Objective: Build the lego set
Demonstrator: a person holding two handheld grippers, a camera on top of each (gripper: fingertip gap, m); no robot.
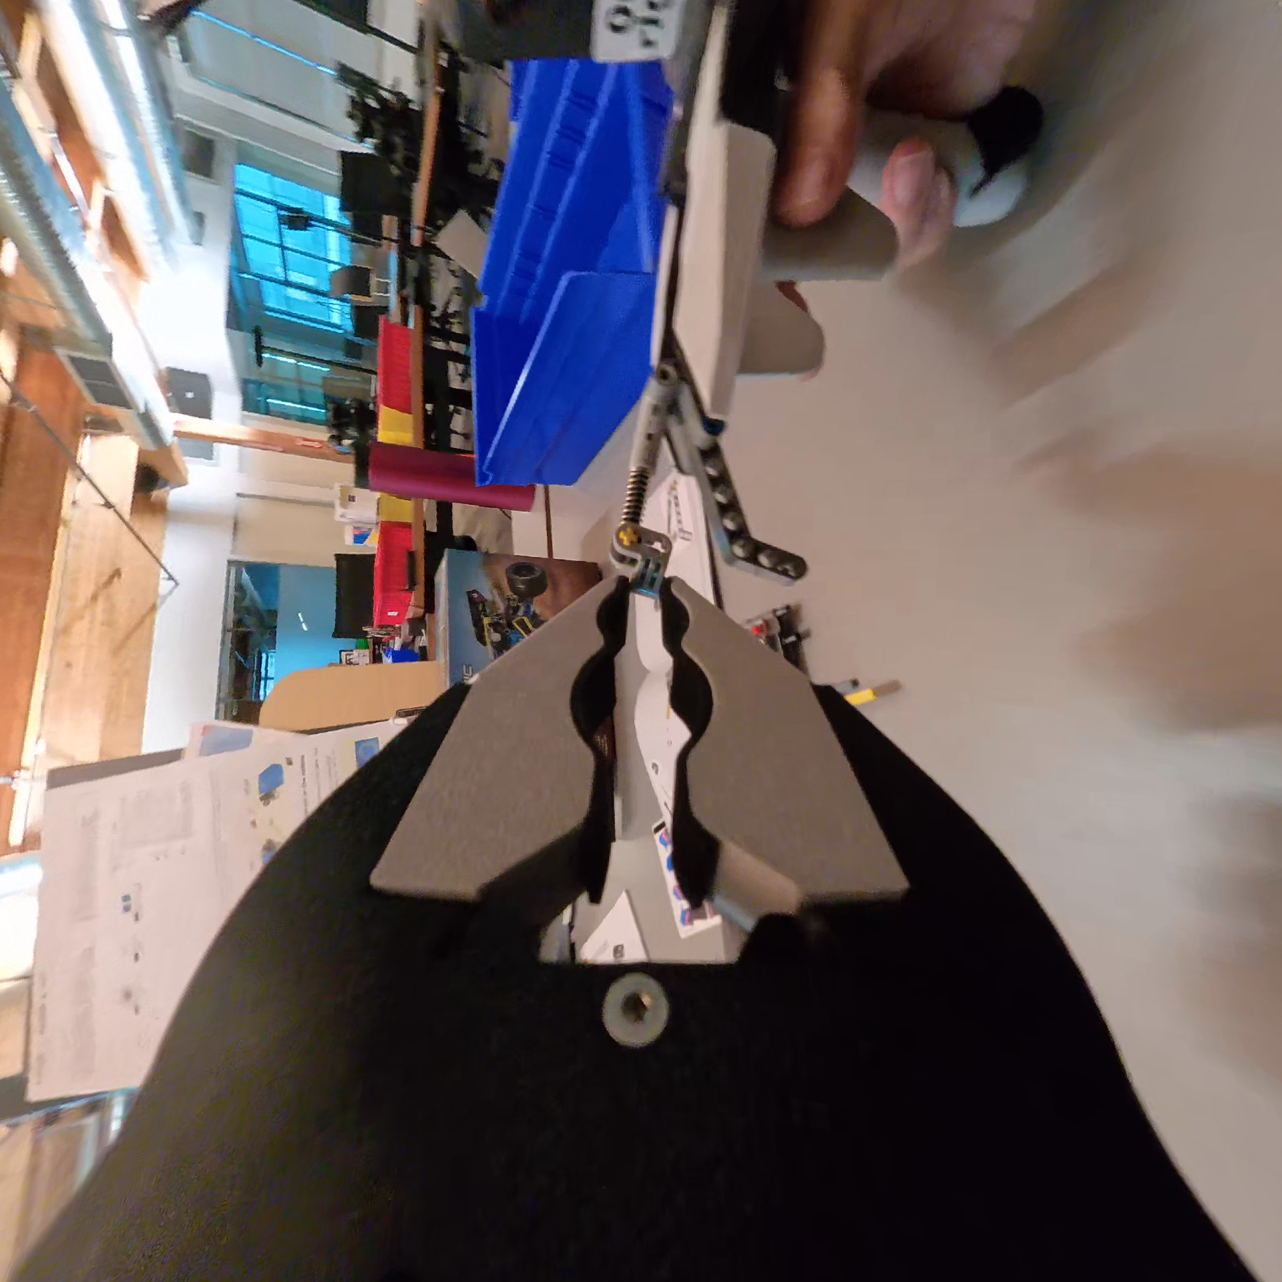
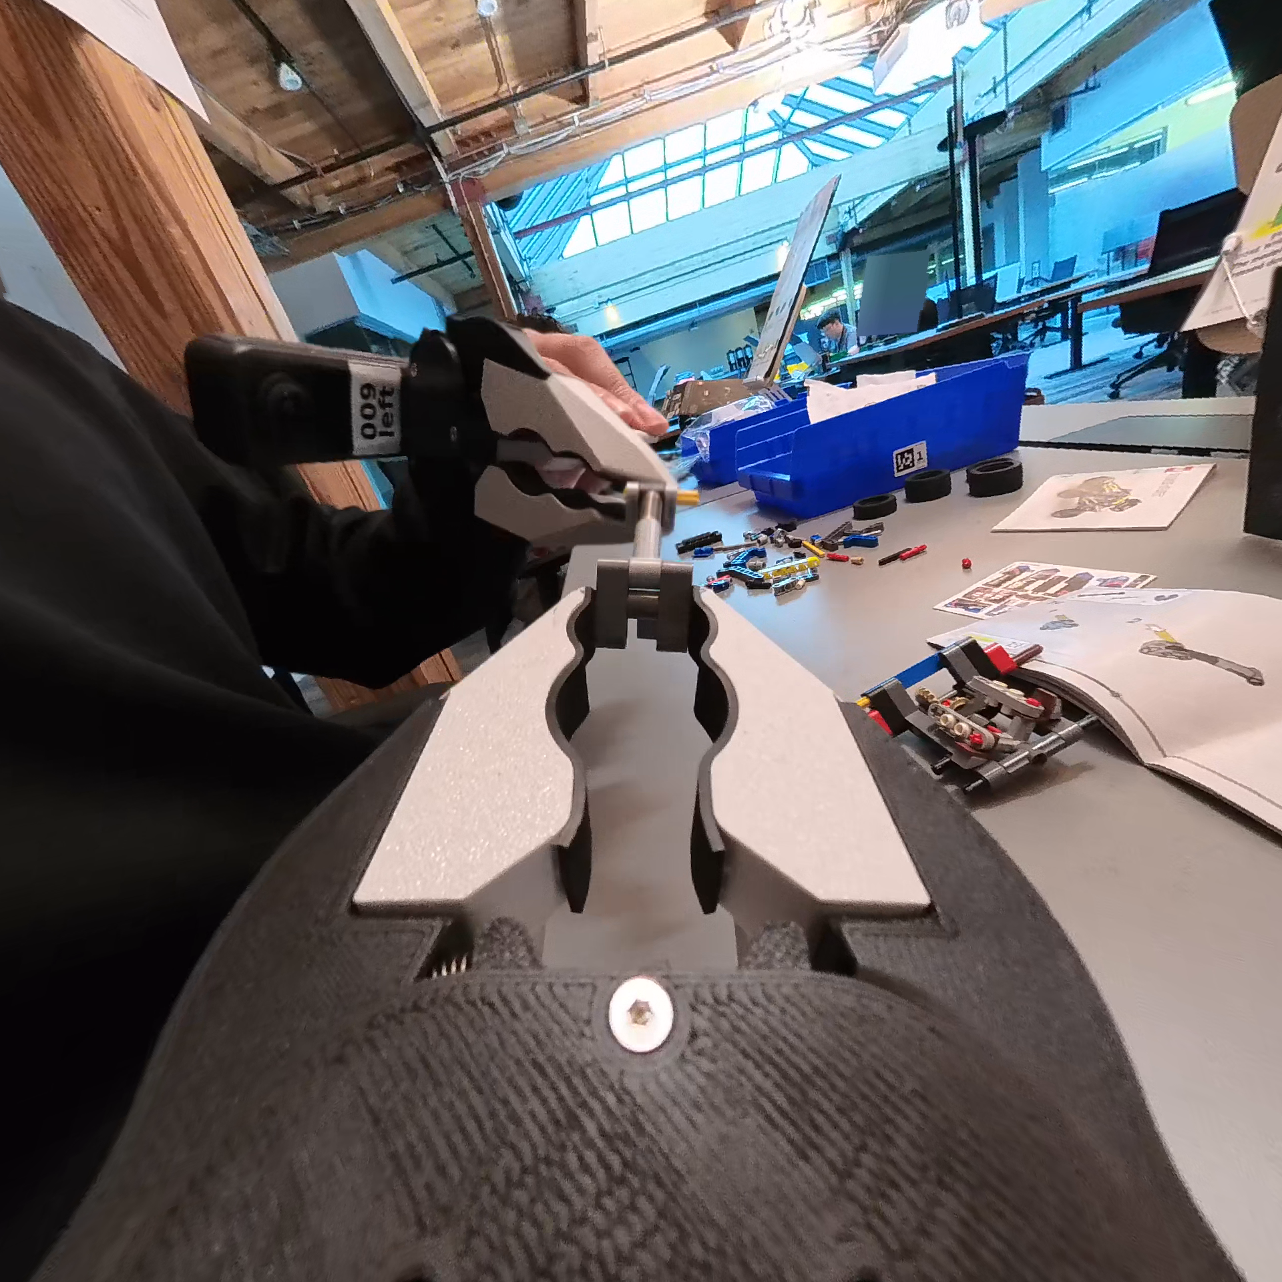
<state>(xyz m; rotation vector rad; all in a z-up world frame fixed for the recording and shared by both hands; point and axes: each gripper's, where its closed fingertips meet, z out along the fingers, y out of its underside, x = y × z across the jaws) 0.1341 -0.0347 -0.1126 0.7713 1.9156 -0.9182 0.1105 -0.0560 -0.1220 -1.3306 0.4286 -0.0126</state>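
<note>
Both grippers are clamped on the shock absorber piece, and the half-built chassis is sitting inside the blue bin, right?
Not quite. The half-built chassis lies on the table beside the open instruction booklet, not in the blue bin; the right wrist view shows it. The left gripper and right gripper do clamp the shock absorber piece.

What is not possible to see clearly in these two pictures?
- Left wrist view: right gripper tips, hidden behind the grey shock-absorber assembly.
- Right wrist view: blue plastic bin contents, hidden by its wall.
- Right wrist view: small loose pieces, too small to identify.
</note>
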